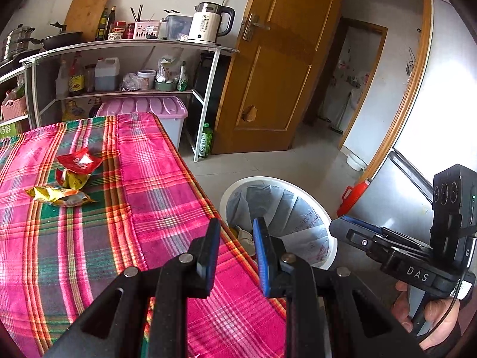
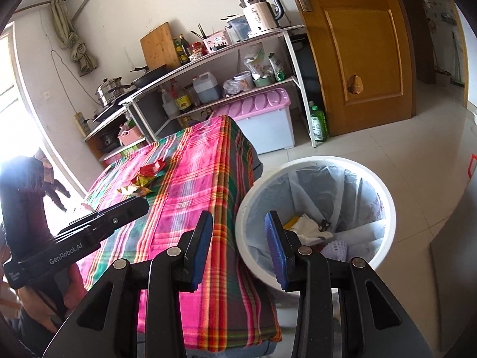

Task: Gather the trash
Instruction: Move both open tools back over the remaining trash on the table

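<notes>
Lying on the tabletop (image 1: 167, 197) at about ten o'clock in the left wrist view are three wrappers: a red wrapper (image 1: 79, 161), a yellow wrapper (image 1: 74, 179) just below it, and a gold wrapper (image 1: 59, 196) nearest. The left gripper (image 1: 235, 252) and the right gripper (image 2: 238, 247) both have their jaws apart and empty. The white bin (image 2: 384, 208) stands on the floor at three o'clock, beside the table edge. Thin foil may slip from the jaws, and the loose checked cloth (image 2: 208, 179) could be pinched together with it and dragged.
</notes>
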